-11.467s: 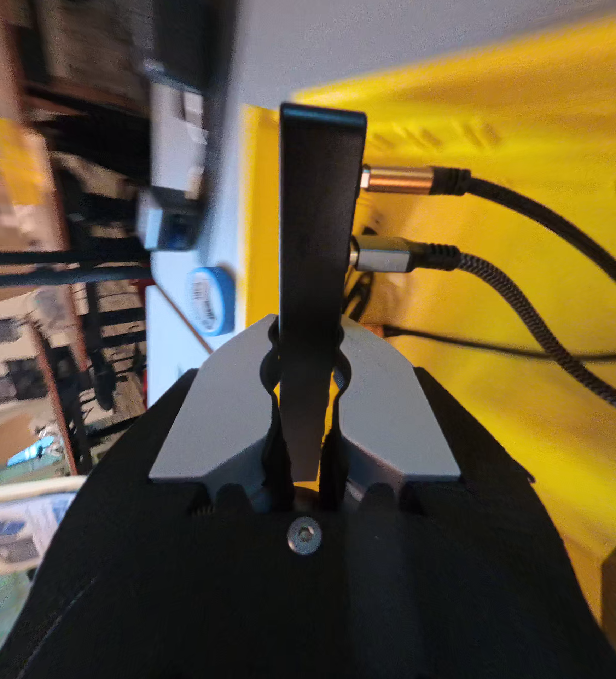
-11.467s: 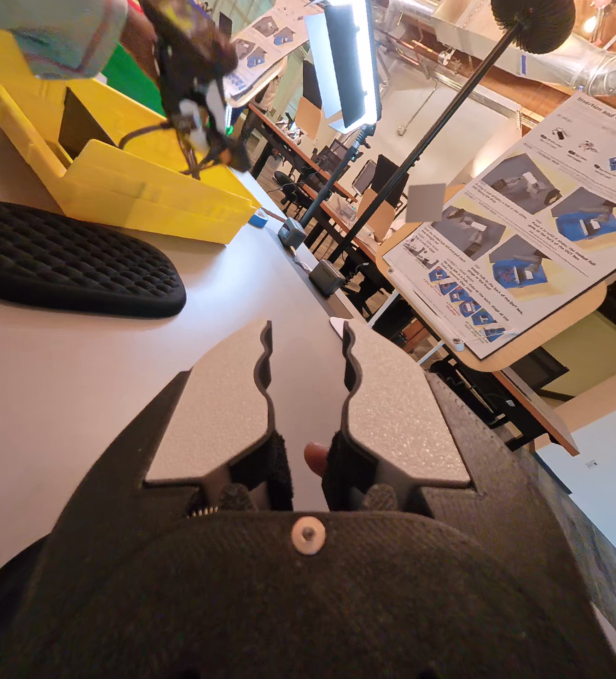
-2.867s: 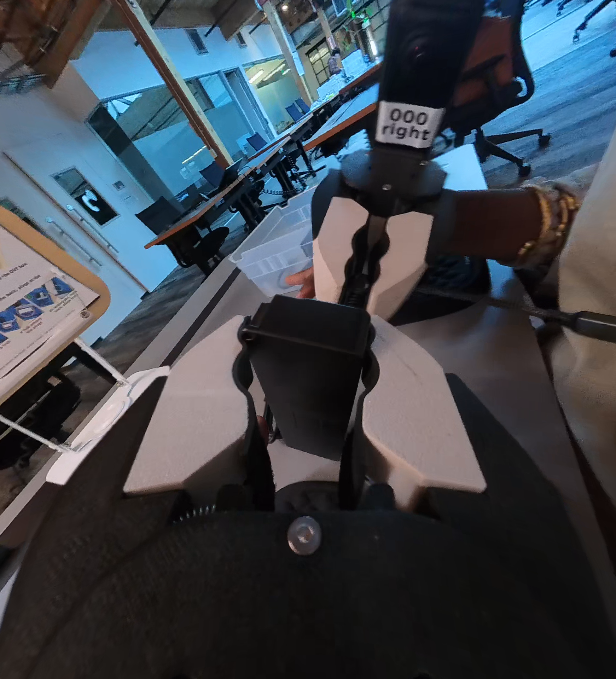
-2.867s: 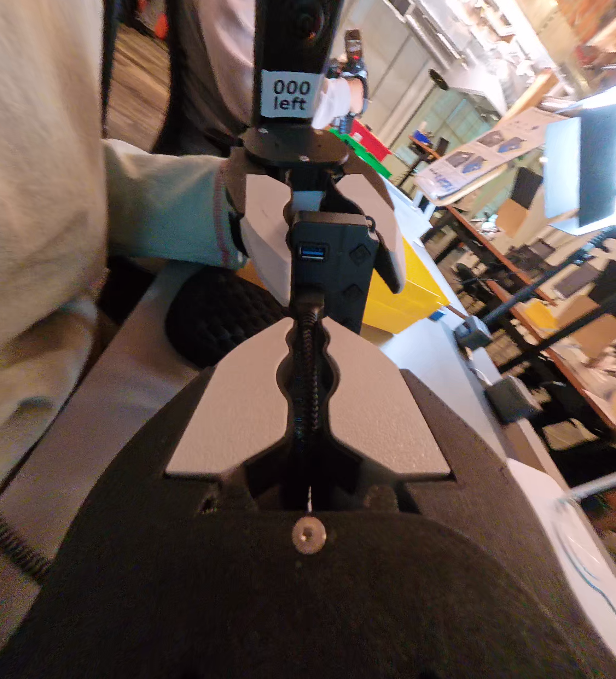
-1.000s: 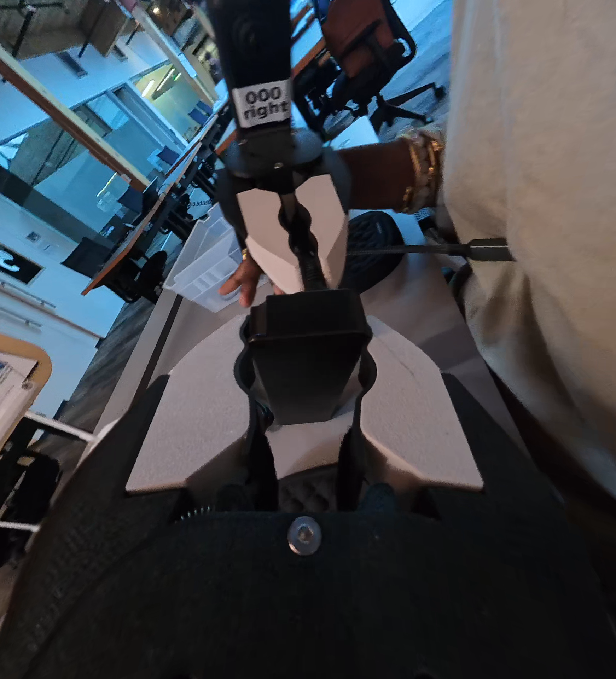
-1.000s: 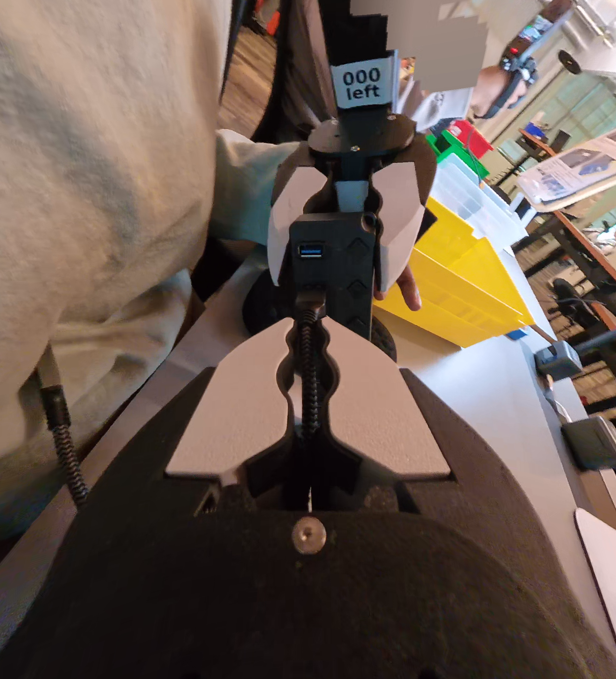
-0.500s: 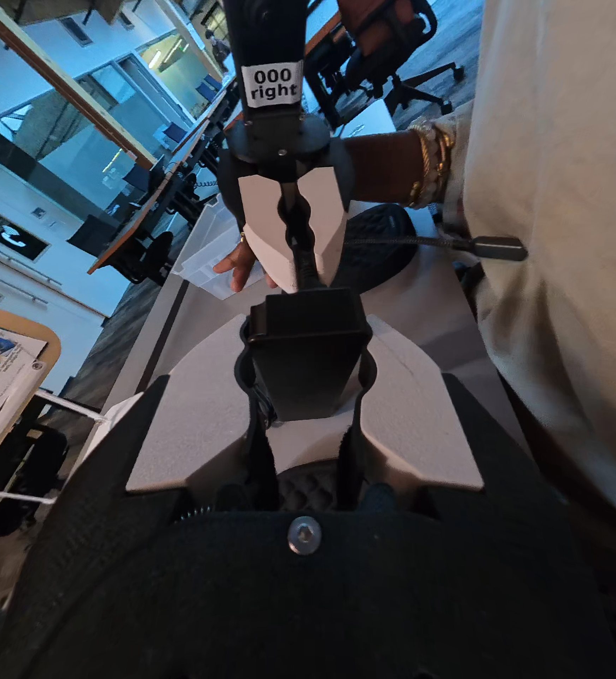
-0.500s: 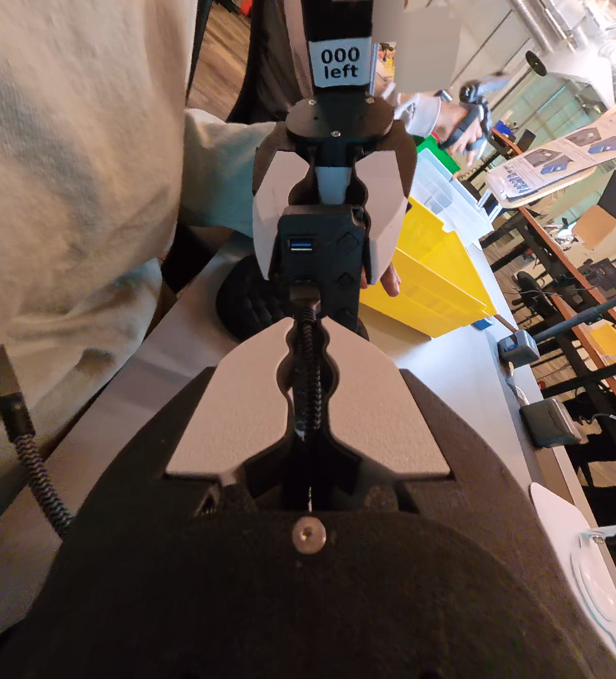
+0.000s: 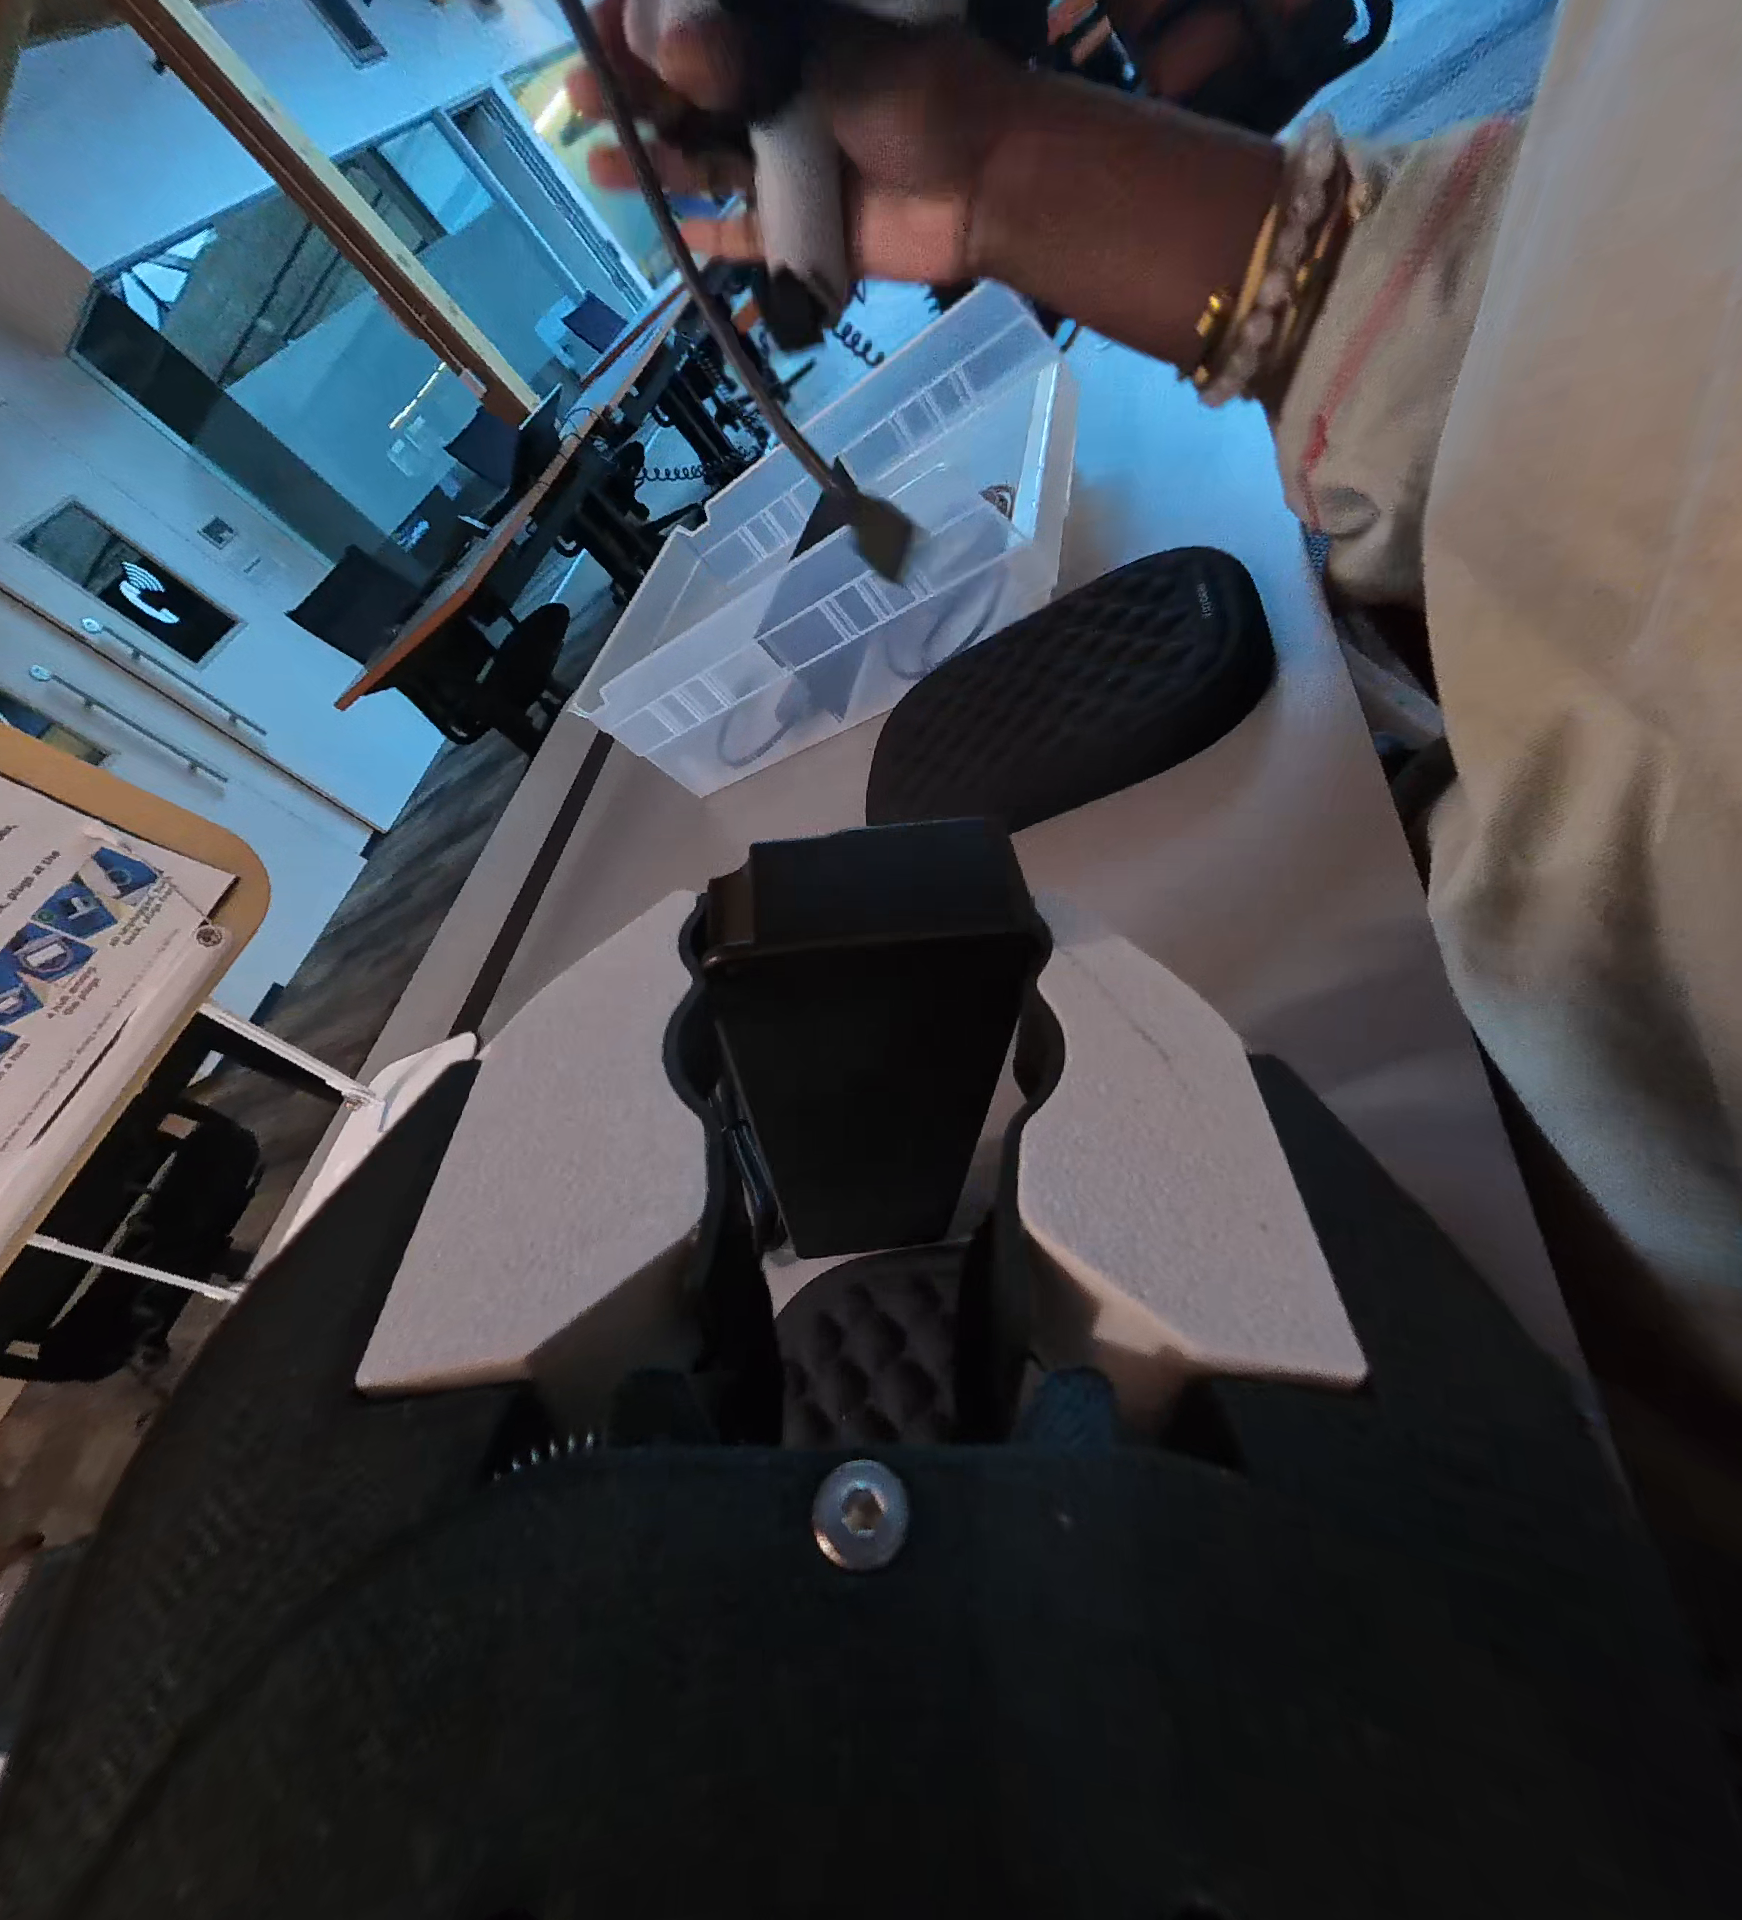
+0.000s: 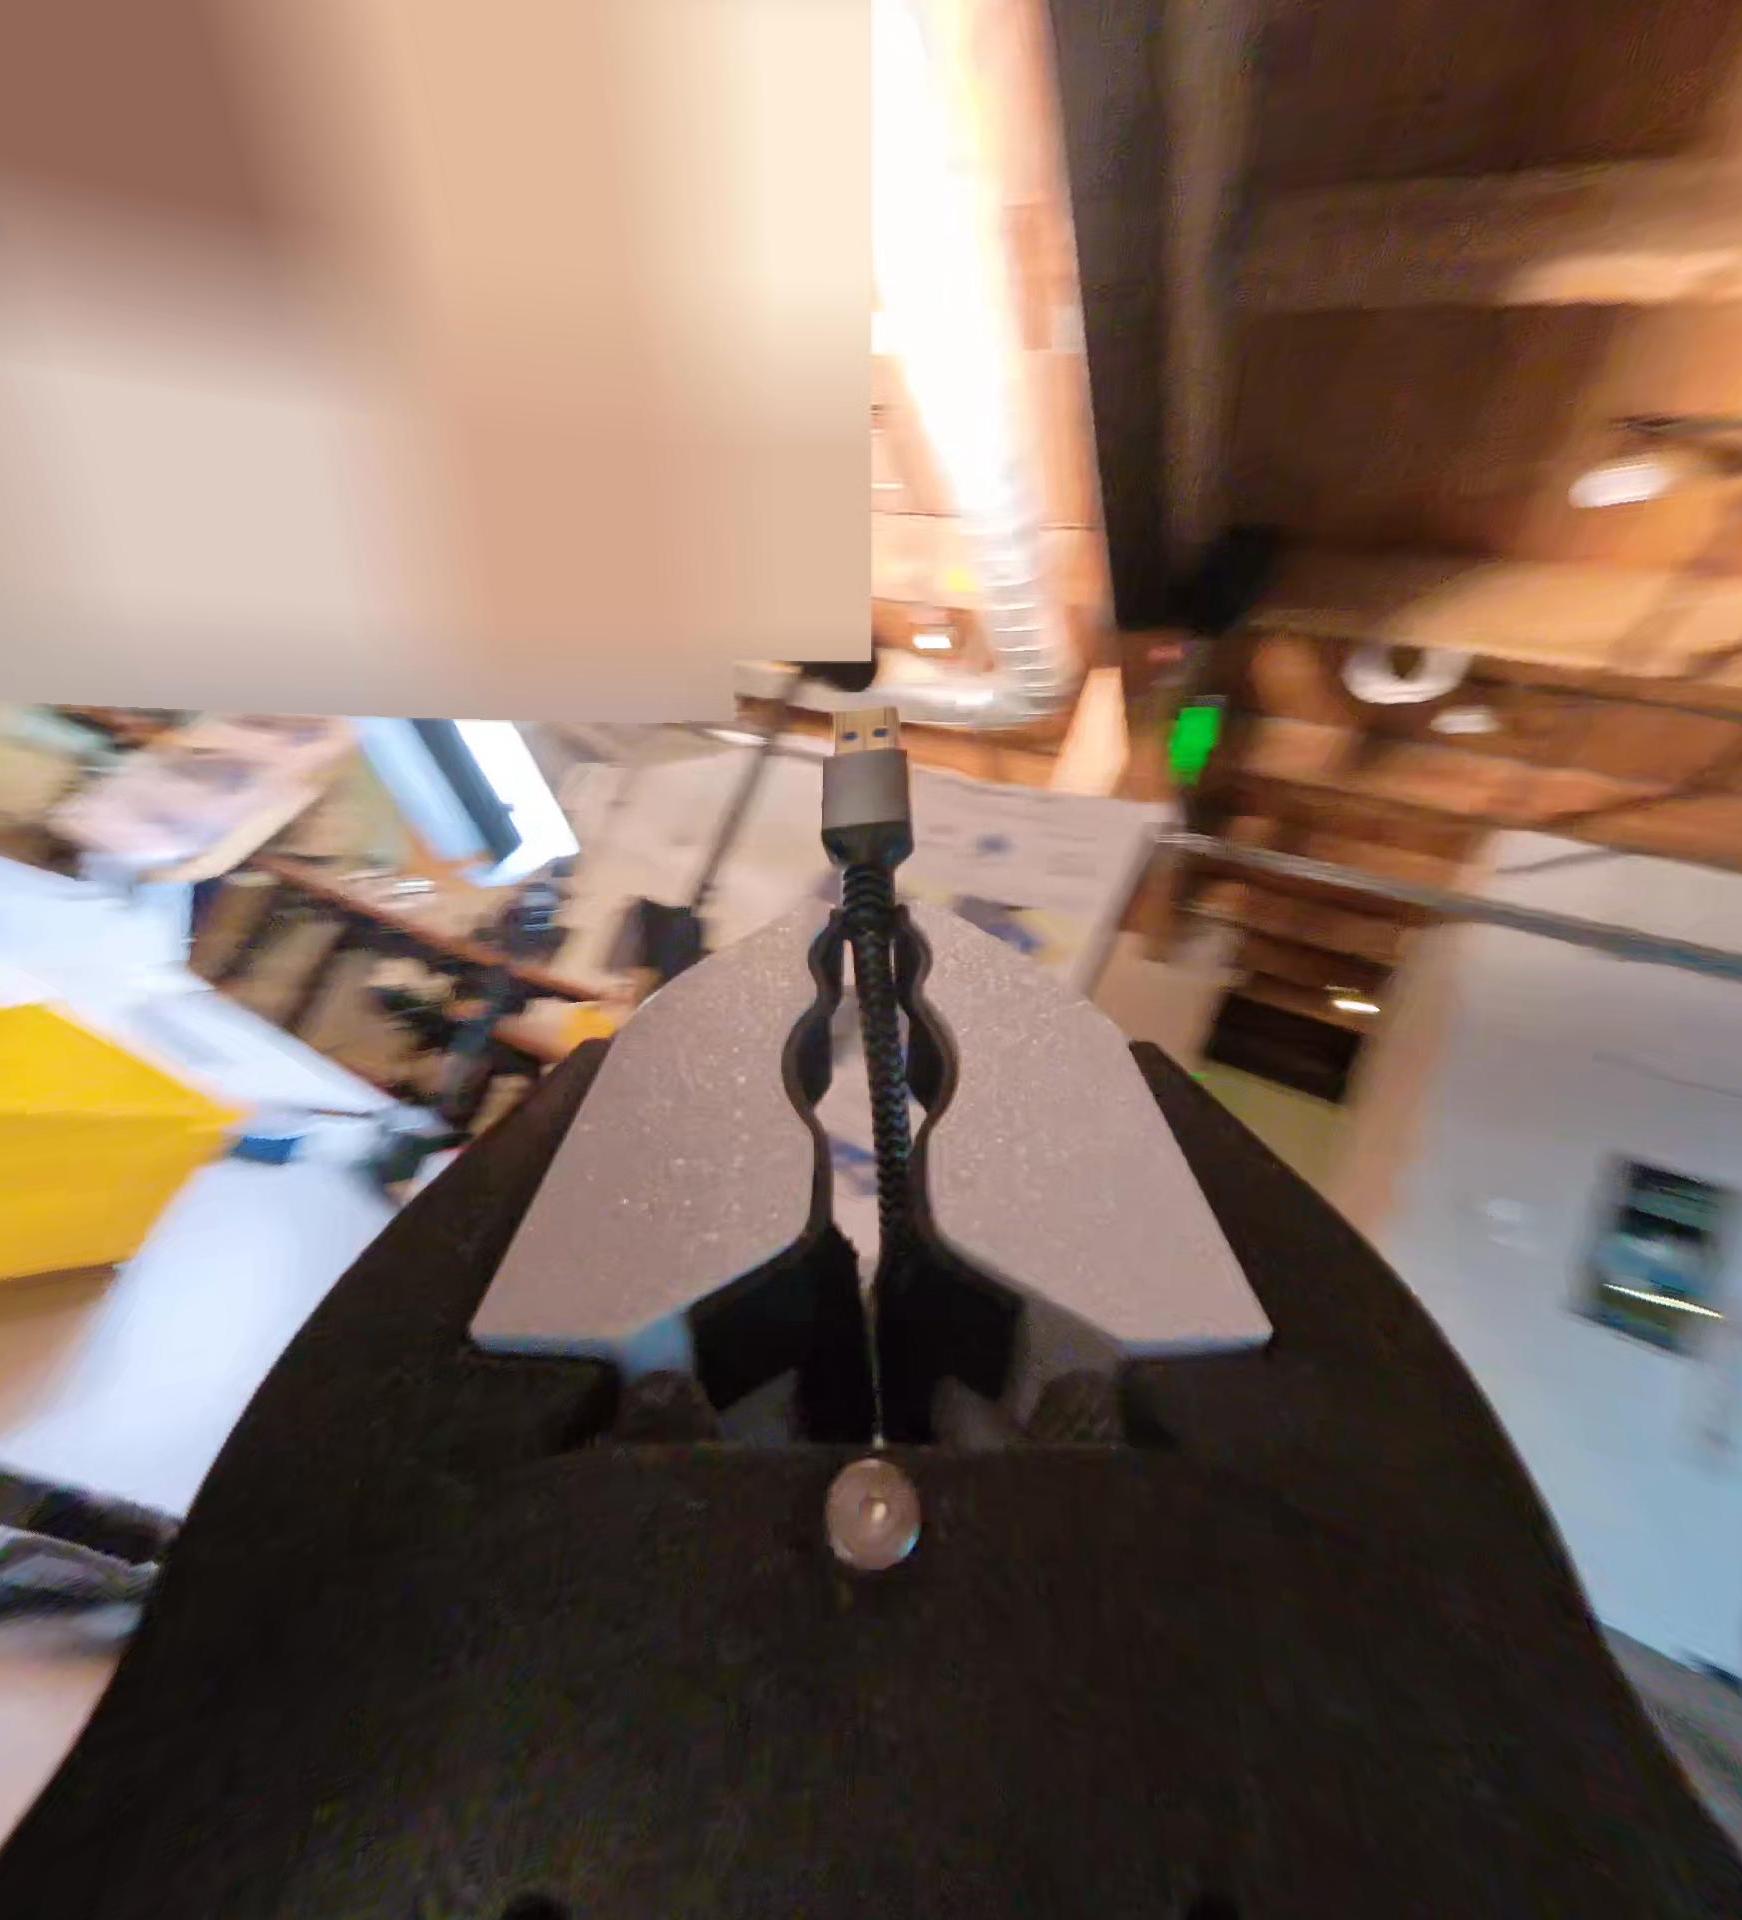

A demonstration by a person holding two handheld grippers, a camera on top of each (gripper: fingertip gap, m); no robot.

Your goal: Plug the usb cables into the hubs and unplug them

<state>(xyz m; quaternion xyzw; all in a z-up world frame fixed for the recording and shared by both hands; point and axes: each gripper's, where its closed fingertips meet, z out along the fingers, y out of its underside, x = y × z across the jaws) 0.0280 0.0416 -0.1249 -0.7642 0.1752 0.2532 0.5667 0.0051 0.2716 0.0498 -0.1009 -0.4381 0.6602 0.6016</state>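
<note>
- Holding the black hub (image 9: 872, 1049) clamped between the left gripper (image 9: 862, 1039) fingers, above the table (image 9: 1210, 914).
- We are gripping the braided usb cable (image 10: 882, 1049) in the closed right gripper (image 10: 872, 1039); its plug (image 10: 867, 774) is pointing into open air, clear of any port.
- We are judging this cable unplugged; any further cables or hubs are remaining to do.
- We are losing the hub's port face, turned away; the right view is motion-blurred, partly masked.
- The other cable end (image 9: 872, 535) is dangling over a clear bin (image 9: 659, 696).
</note>
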